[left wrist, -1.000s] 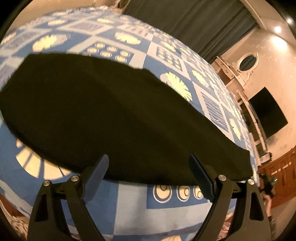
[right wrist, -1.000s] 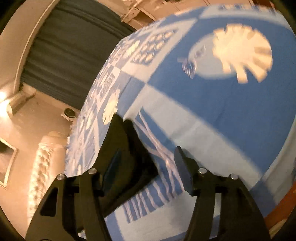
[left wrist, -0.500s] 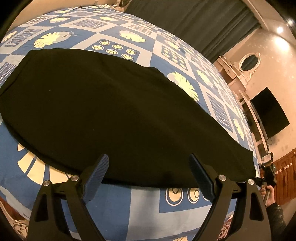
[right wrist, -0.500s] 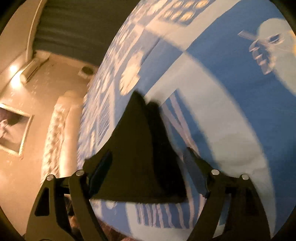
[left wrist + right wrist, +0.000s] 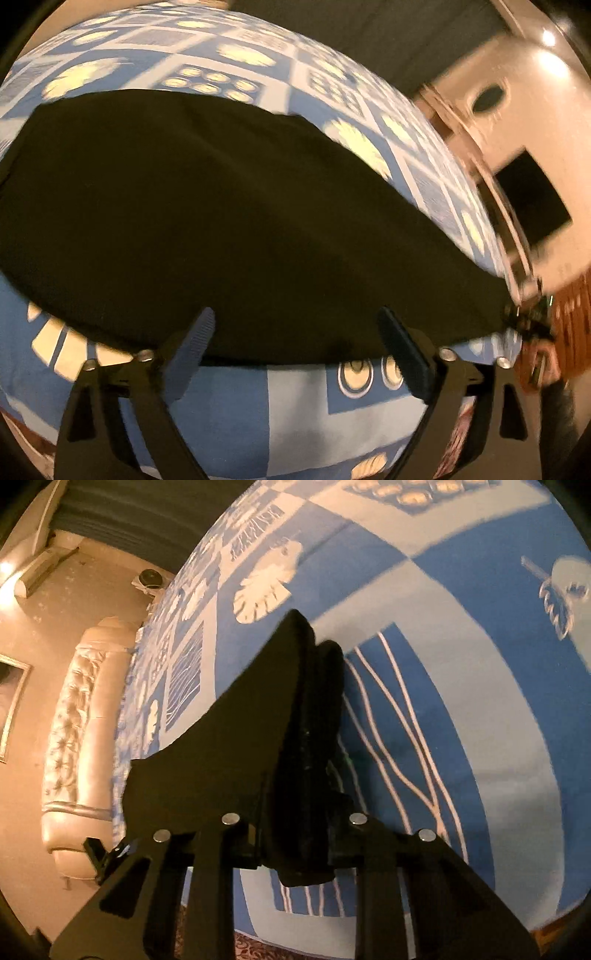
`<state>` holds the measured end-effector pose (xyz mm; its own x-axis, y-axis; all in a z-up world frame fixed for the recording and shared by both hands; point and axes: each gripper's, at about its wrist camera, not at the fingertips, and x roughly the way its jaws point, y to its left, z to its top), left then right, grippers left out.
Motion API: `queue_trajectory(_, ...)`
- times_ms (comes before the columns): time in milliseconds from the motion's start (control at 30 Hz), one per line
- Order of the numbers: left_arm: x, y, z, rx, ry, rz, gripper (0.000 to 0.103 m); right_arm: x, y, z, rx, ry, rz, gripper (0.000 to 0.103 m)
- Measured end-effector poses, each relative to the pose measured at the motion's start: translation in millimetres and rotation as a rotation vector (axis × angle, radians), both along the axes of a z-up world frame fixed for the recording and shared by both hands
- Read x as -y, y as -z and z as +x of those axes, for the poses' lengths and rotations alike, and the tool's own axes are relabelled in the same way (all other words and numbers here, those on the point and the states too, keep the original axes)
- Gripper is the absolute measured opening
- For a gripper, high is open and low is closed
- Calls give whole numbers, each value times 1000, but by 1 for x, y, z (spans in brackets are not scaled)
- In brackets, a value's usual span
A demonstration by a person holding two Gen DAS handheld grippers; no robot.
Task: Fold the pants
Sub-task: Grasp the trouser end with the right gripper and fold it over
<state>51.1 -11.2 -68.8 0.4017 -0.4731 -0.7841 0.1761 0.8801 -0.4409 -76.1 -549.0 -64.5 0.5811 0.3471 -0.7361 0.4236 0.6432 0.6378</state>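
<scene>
On the bedspread — black pants (seemingly folded), flat.

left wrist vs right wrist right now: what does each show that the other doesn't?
Left wrist only: the black pants spread flat across the bedspread, the open left claw empty at their near edge, and a wall TV.

Right wrist only: the right claw shut on a bunched, lifted end of the pants, plus a tufted headboard.

Both: black pants, blue patterned bedspread, dark curtains.
</scene>
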Motion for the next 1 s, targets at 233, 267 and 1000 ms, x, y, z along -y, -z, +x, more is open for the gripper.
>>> queue_trajectory(233, 44, -1, -15, 94, 201, 358, 93, -32, -45, 6, 52, -4, -88, 21)
queue_trajectory(267, 45, -2, -17, 108, 195, 373, 93, -41, -56, 10, 68, -14, -102, 21)
queue_trajectory(1000, -2, -67, -4, 233, 14, 227, 93, -276, -87, 130, 44, -280, -369, 21)
